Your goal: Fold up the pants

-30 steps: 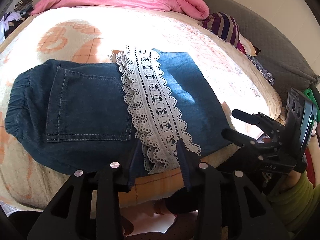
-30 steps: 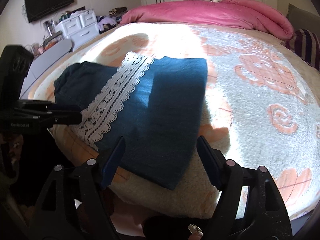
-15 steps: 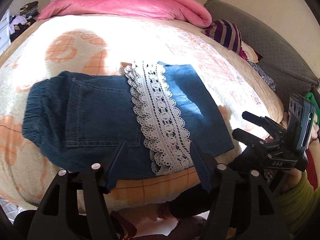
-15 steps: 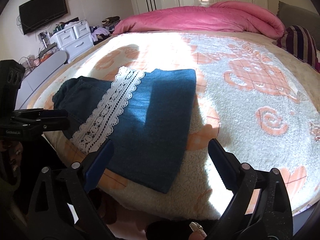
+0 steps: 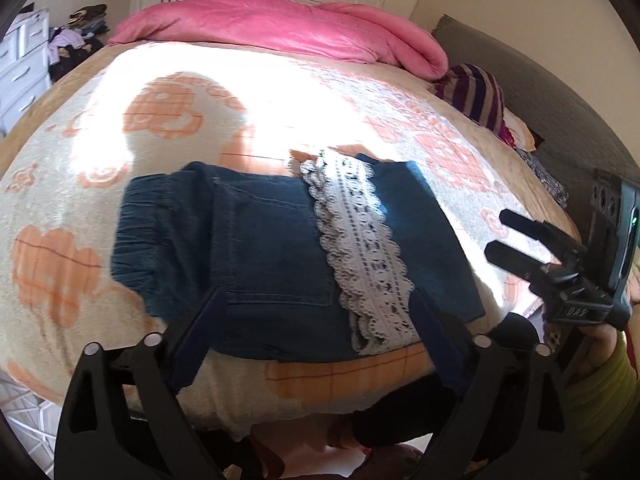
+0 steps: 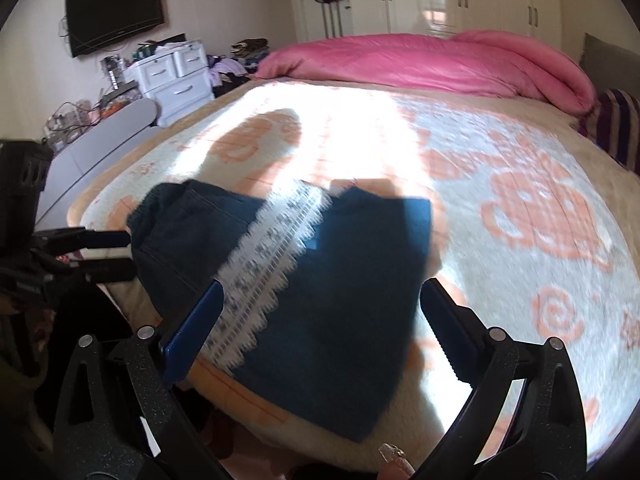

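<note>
Dark blue denim pants (image 5: 264, 260) lie folded near the front edge of the bed, their white lace trim (image 5: 360, 256) running across the top. They show in the right wrist view (image 6: 344, 320) too. My left gripper (image 5: 316, 332) is open and empty, held off the bed's front edge, its jaws spread wide. My right gripper (image 6: 320, 320) is open and empty, also off the edge, and shows in the left wrist view (image 5: 500, 236) at the right. Neither touches the pants.
The bed's cream and orange blanket (image 5: 240, 120) spreads behind the pants. A pink duvet (image 5: 280, 28) lies at the far end, a striped pillow (image 5: 476, 92) at the right. White drawers (image 6: 172, 76) and a TV (image 6: 112, 12) stand at the left.
Both grippers have pulled back and up from the pants. The left gripper's jaws have opened much wider; the right gripper's have spread further too. The pants lie as they were.
</note>
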Action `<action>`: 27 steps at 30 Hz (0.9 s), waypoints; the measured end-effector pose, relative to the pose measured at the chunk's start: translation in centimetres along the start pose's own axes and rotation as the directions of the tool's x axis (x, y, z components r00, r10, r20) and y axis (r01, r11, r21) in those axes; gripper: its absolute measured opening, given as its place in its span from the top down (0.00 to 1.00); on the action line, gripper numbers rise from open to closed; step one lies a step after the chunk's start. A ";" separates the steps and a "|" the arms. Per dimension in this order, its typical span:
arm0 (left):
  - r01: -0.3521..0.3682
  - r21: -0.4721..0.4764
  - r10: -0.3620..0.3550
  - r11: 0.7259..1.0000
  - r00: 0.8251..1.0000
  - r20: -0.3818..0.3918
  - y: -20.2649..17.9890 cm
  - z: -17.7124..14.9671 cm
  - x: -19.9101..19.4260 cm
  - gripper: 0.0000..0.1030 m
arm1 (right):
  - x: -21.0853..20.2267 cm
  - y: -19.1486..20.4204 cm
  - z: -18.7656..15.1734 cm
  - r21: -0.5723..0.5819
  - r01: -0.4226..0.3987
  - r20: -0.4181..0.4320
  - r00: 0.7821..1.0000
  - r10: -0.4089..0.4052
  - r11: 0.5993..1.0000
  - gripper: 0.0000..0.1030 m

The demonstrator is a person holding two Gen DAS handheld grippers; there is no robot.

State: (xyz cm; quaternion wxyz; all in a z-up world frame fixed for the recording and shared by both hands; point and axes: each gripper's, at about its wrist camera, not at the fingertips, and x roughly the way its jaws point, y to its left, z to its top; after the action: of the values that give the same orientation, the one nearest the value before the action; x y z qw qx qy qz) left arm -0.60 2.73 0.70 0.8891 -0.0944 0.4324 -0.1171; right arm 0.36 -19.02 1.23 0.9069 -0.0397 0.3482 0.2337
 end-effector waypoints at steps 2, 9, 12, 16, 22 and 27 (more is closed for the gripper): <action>-0.016 -0.012 0.016 1.000 1.000 -0.001 0.6 0.0 -0.1 0.11 | 0.4 0.6 1.1 -0.018 -0.026 0.003 1.000 0.026 1.000 0.09; -0.074 -0.093 0.073 0.993 0.997 -0.012 3.3 0.0 -0.3 0.11 | 2.7 4.0 5.7 -0.142 -0.099 -0.005 0.995 0.099 0.985 0.09; -0.081 -0.159 0.077 0.984 0.996 -0.035 4.9 -0.2 0.1 0.07 | 4.5 5.6 7.7 -0.164 -0.172 -0.047 0.985 0.166 0.971 0.09; -0.078 -0.249 0.062 0.965 0.996 -0.070 7.0 -0.5 1.2 0.06 | 7.7 8.3 9.2 -0.221 -0.256 -0.140 0.963 0.229 0.941 0.09; -0.058 -0.307 0.044 0.950 0.998 -0.053 8.7 -0.6 2.2 0.07 | 11.6 12.1 10.7 -0.261 -0.348 -0.241 0.927 0.289 0.900 0.09; -0.027 -0.327 0.004 0.945 0.998 -0.069 9.2 -0.6 3.6 0.24 | 15.2 15.0 11.3 -0.297 -0.406 -0.339 0.891 0.302 0.864 0.09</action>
State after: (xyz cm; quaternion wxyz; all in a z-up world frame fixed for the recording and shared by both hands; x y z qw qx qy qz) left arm 2.26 10.45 -4.86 0.8468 -0.2336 0.4762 -0.0397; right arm 10.43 3.00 1.24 0.7660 -0.1726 0.4258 0.4495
